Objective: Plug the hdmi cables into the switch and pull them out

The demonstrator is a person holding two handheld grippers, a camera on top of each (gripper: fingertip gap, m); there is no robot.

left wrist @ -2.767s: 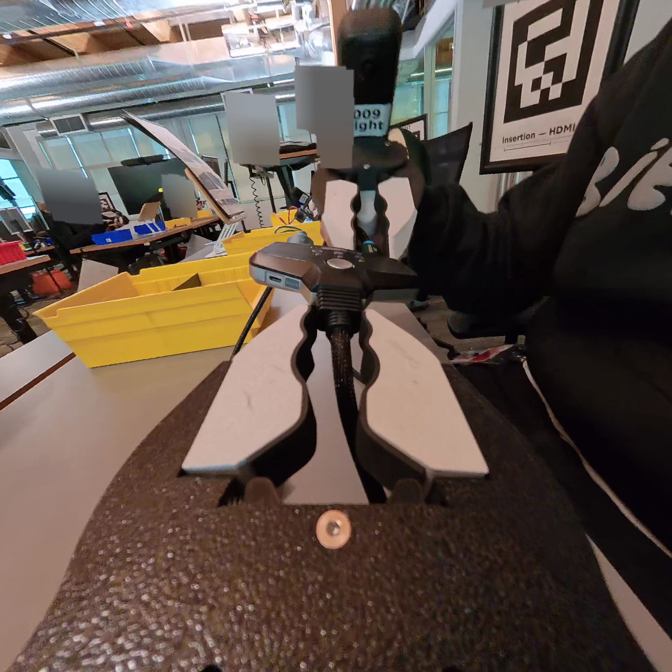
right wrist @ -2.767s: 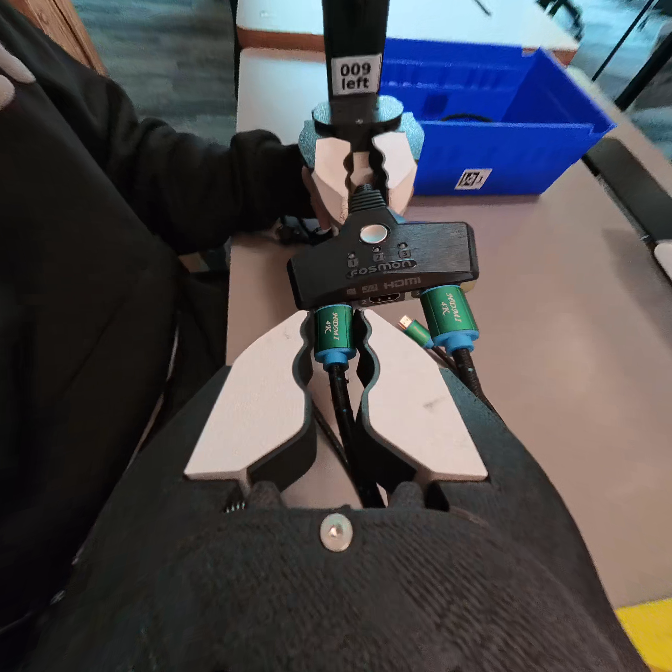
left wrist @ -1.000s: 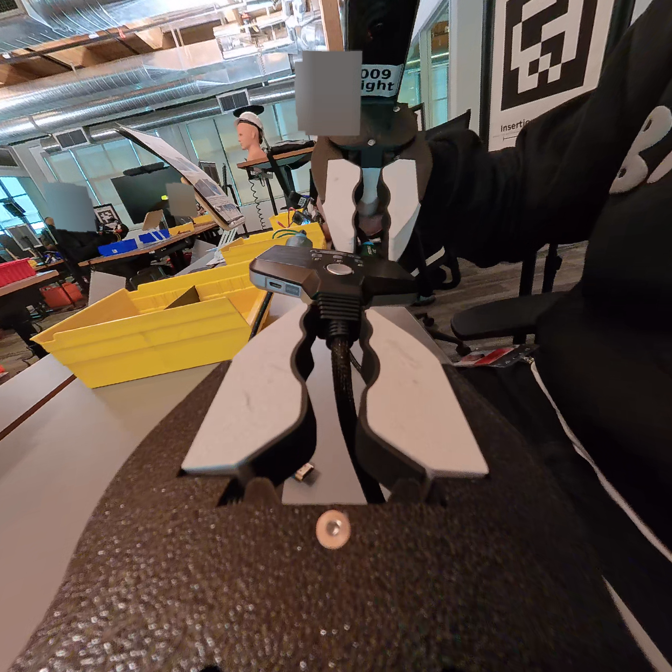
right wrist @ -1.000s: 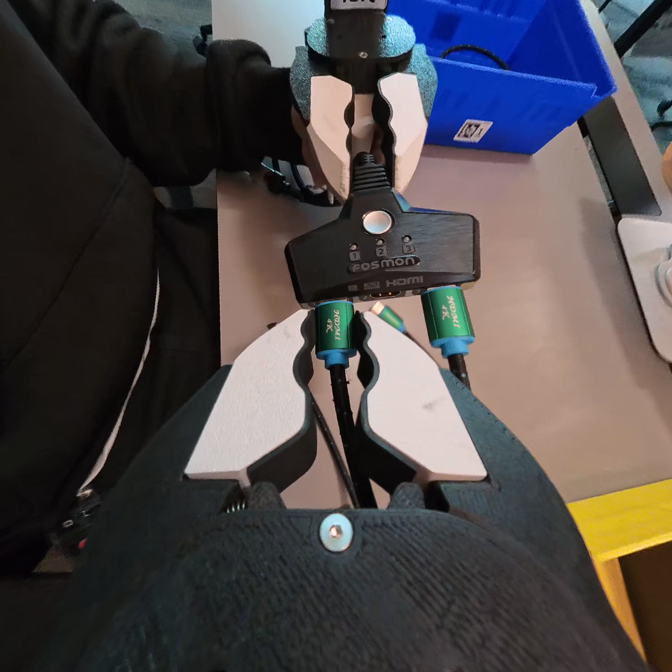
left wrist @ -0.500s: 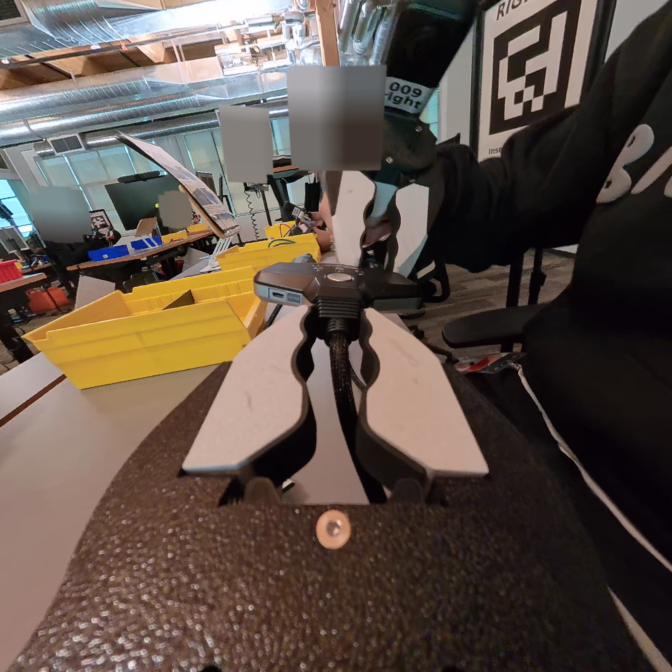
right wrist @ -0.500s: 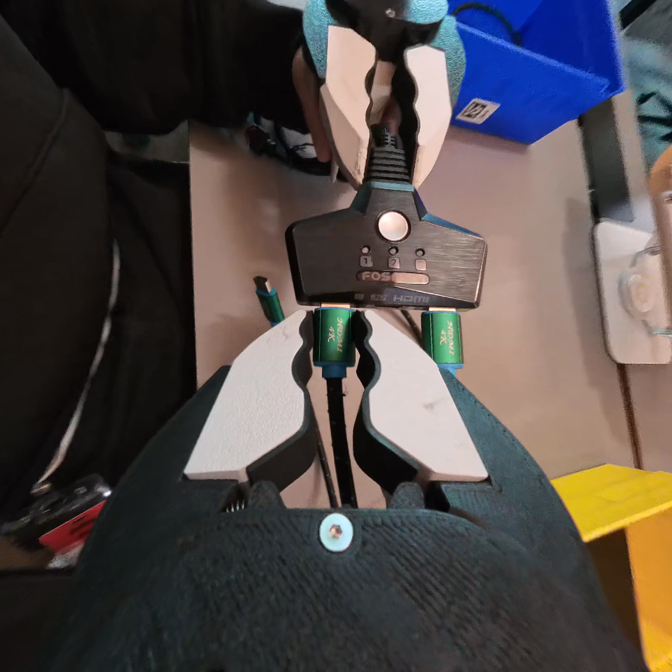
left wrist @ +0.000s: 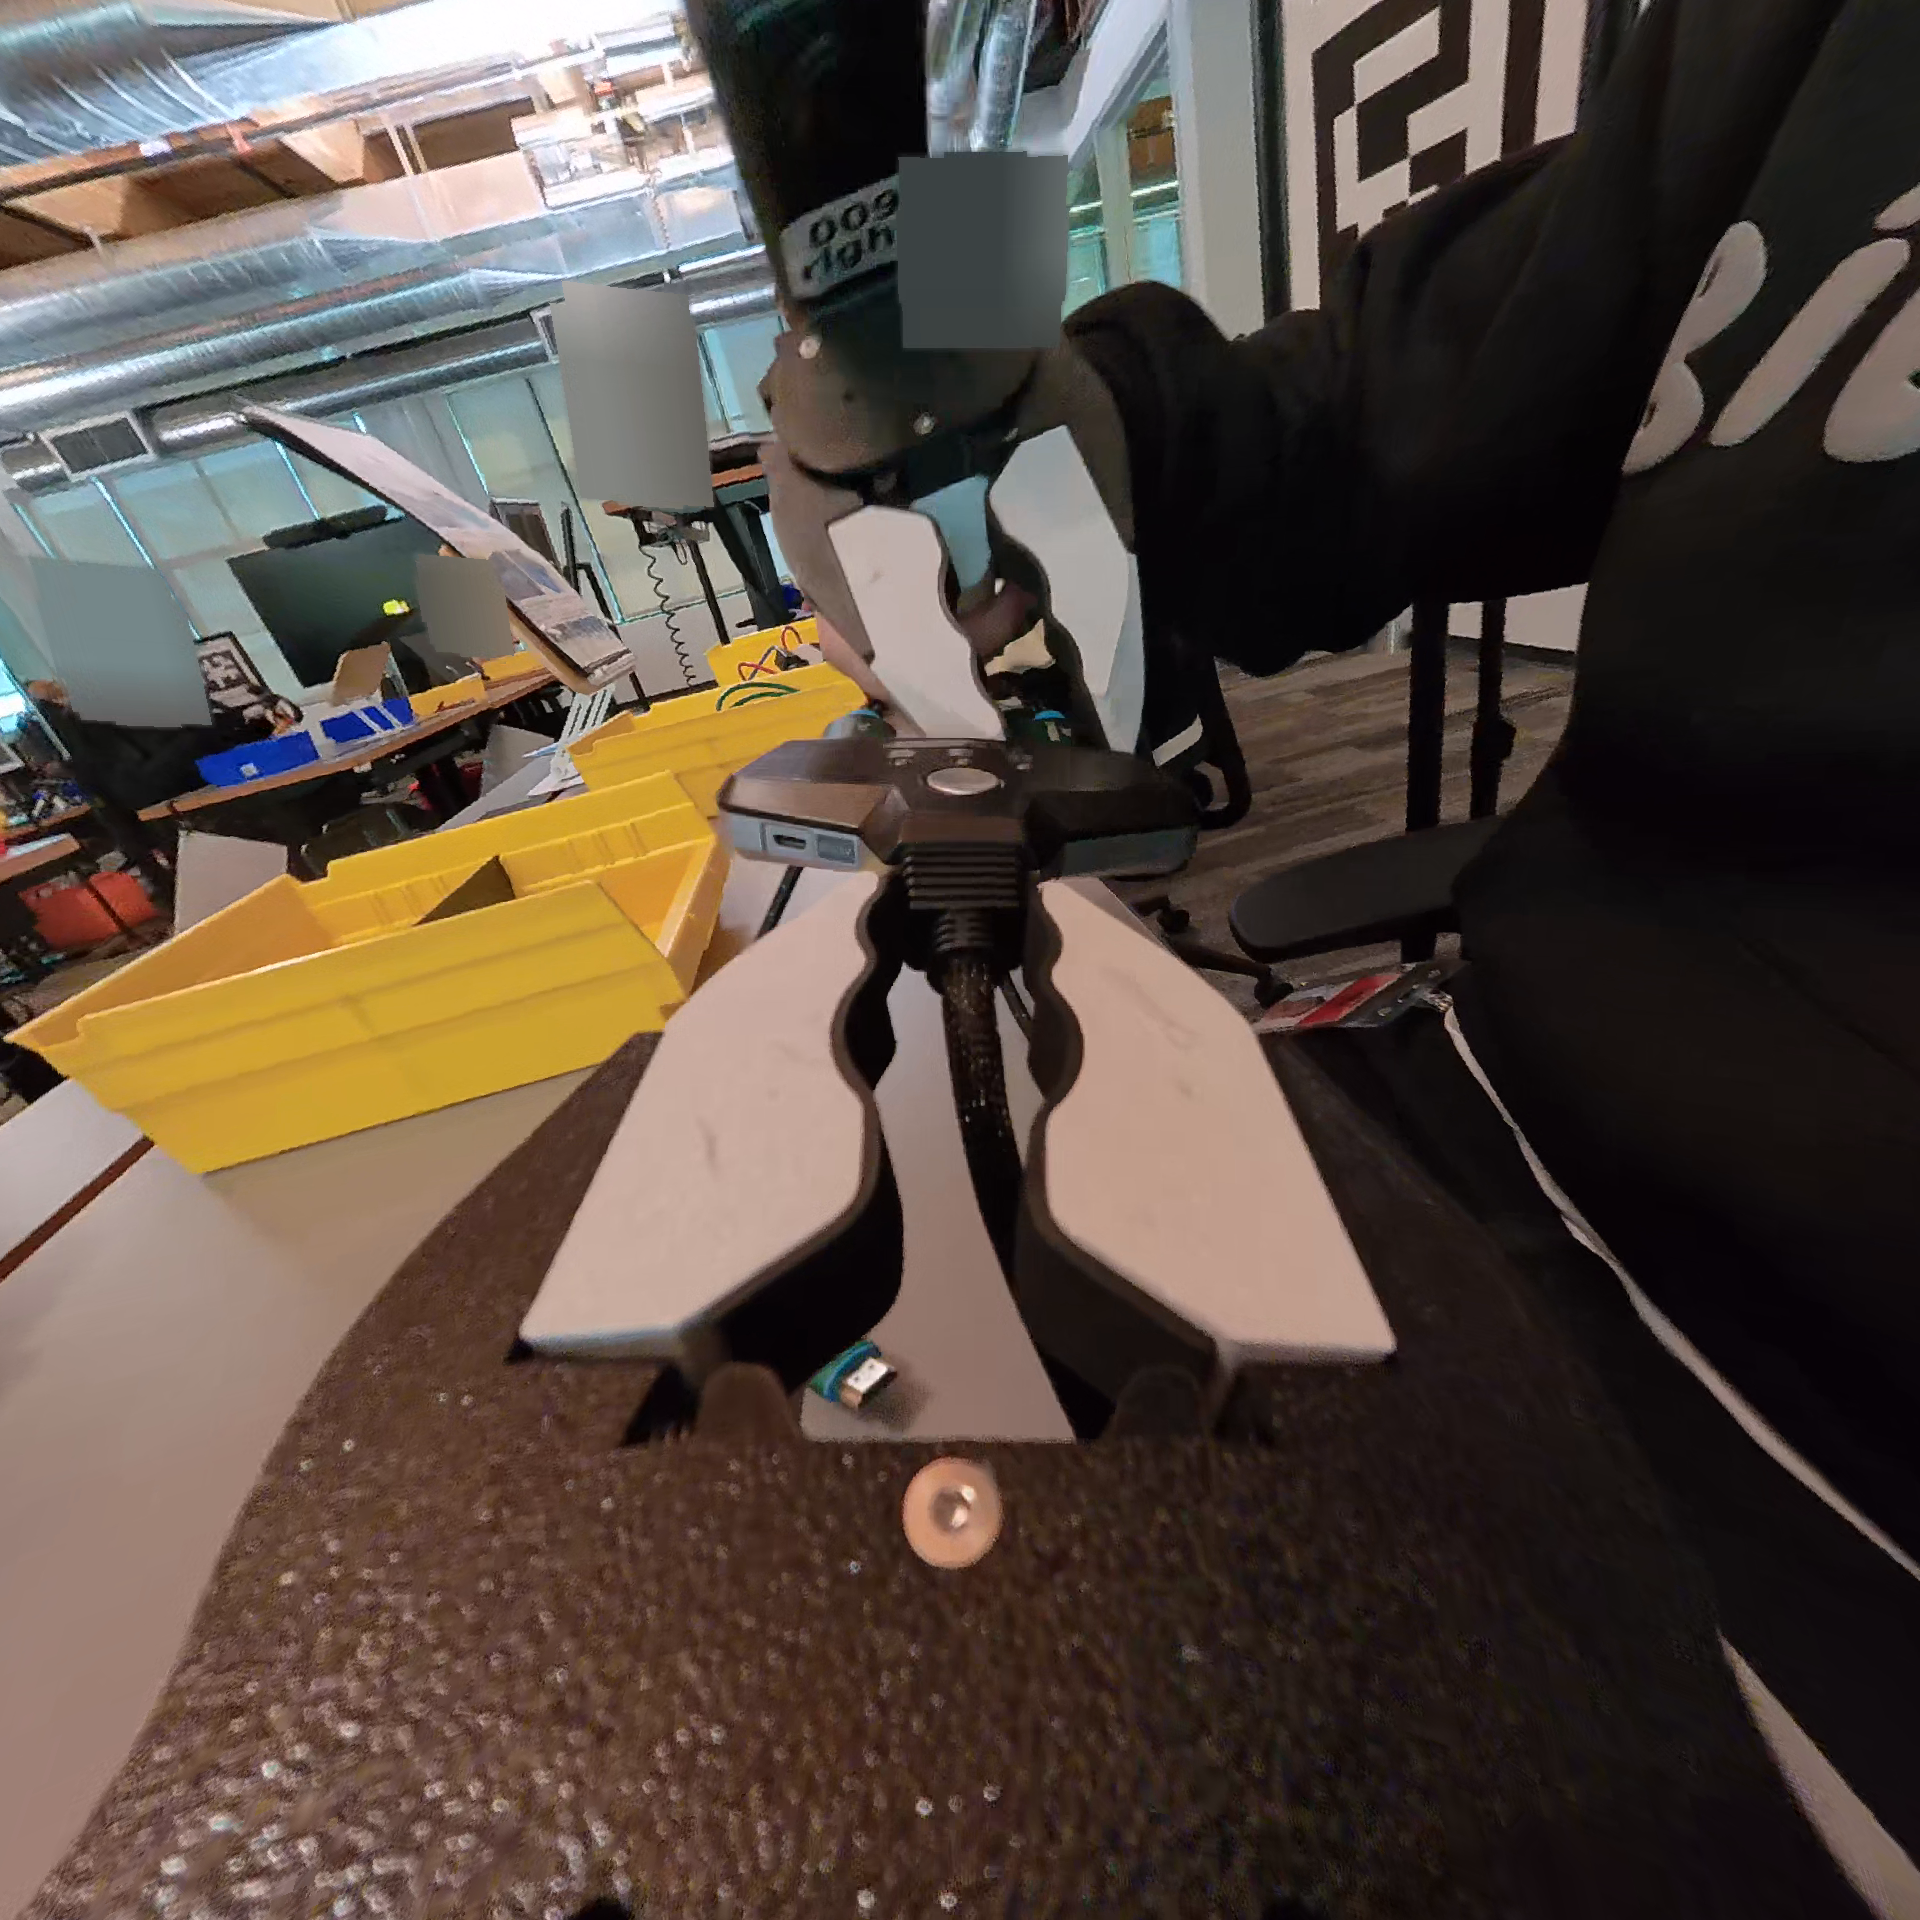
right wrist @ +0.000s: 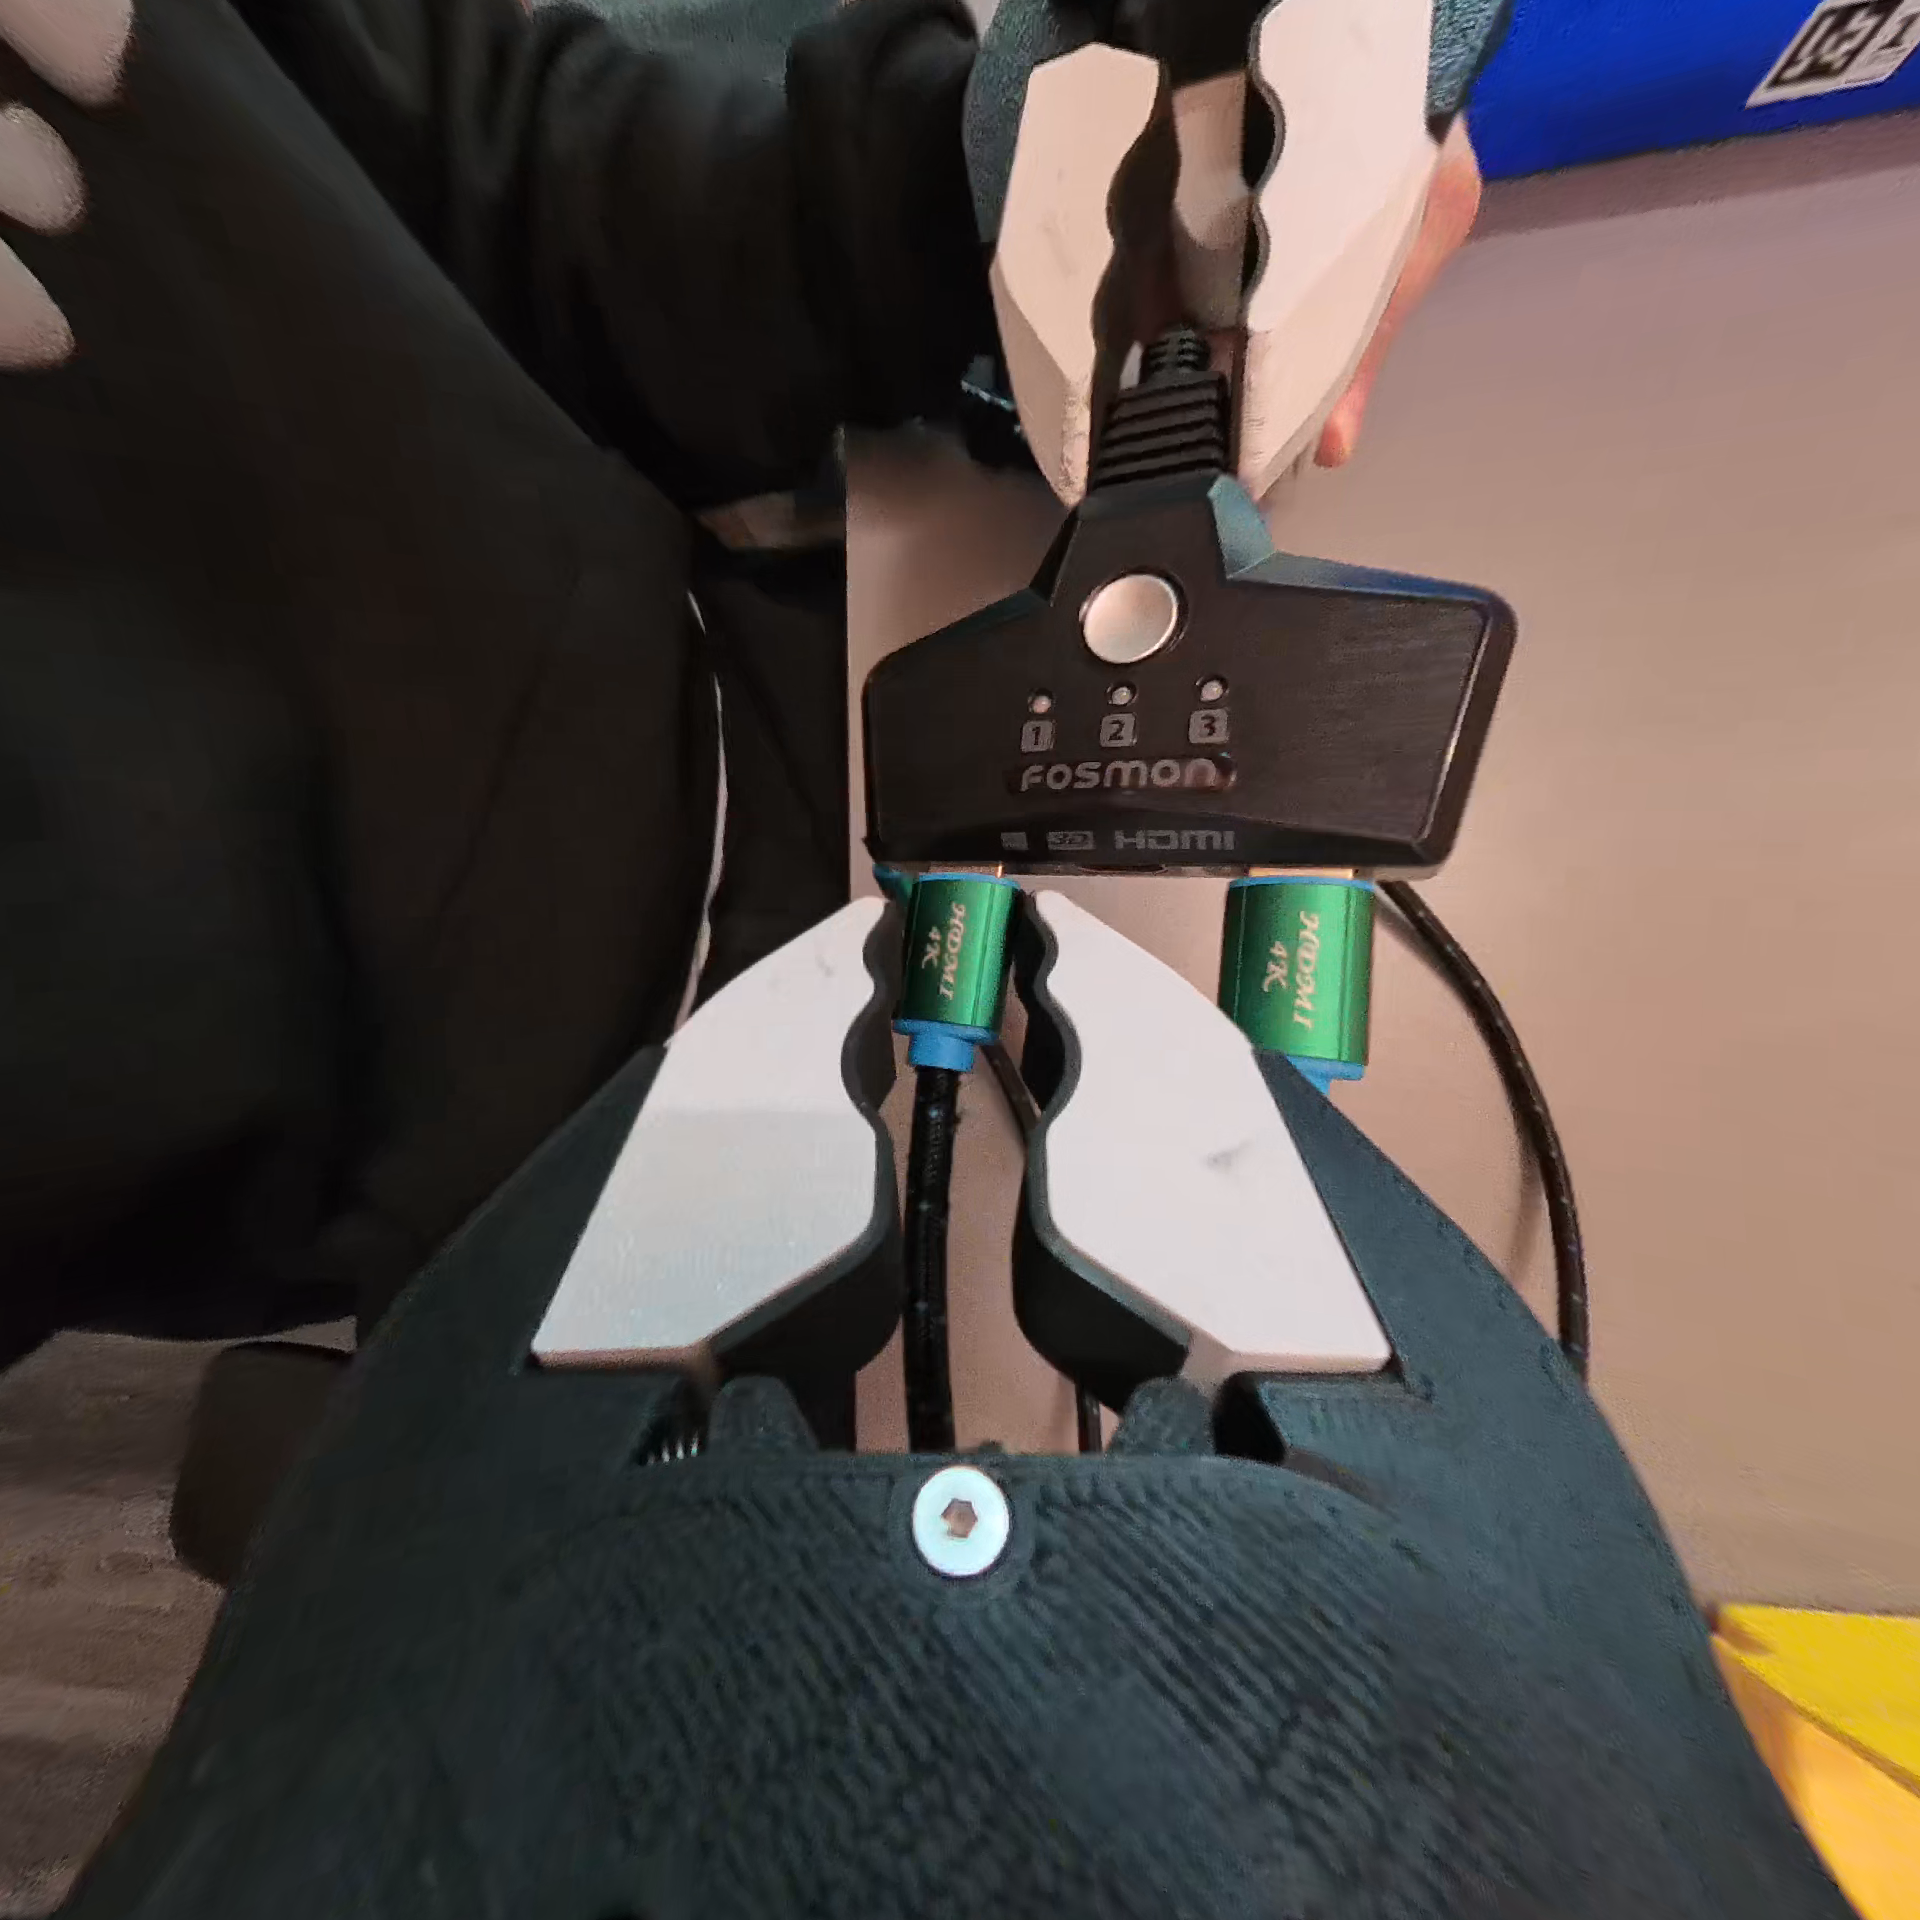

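The black HDMI switch (right wrist: 1184,727) is held in the air between both grippers; it also shows in the left wrist view (left wrist: 956,805). My left gripper (left wrist: 961,914) is shut on the switch's own braided cable (left wrist: 977,1049), just behind its ribbed collar. My right gripper (right wrist: 956,920) is shut on a green HDMI plug (right wrist: 951,966) that sits in the switch's left port. A second green plug (right wrist: 1299,971) sits in the right port. The middle port is empty. A third, loose plug (left wrist: 862,1382) lies on the table under my left gripper.
Yellow bins (left wrist: 364,997) stand on the grey table (left wrist: 156,1299) to the left. A blue bin (right wrist: 1662,94) is at the far table edge, and a yellow bin corner (right wrist: 1829,1714) is at lower right. The person's black sleeve (left wrist: 1403,416) and an office chair (left wrist: 1351,904) are to the right.
Both grippers and the switch have moved together and the views have tilted; the switch looks nearer in the right wrist view. Both grips are unchanged. The loose plug now shows under my left gripper.
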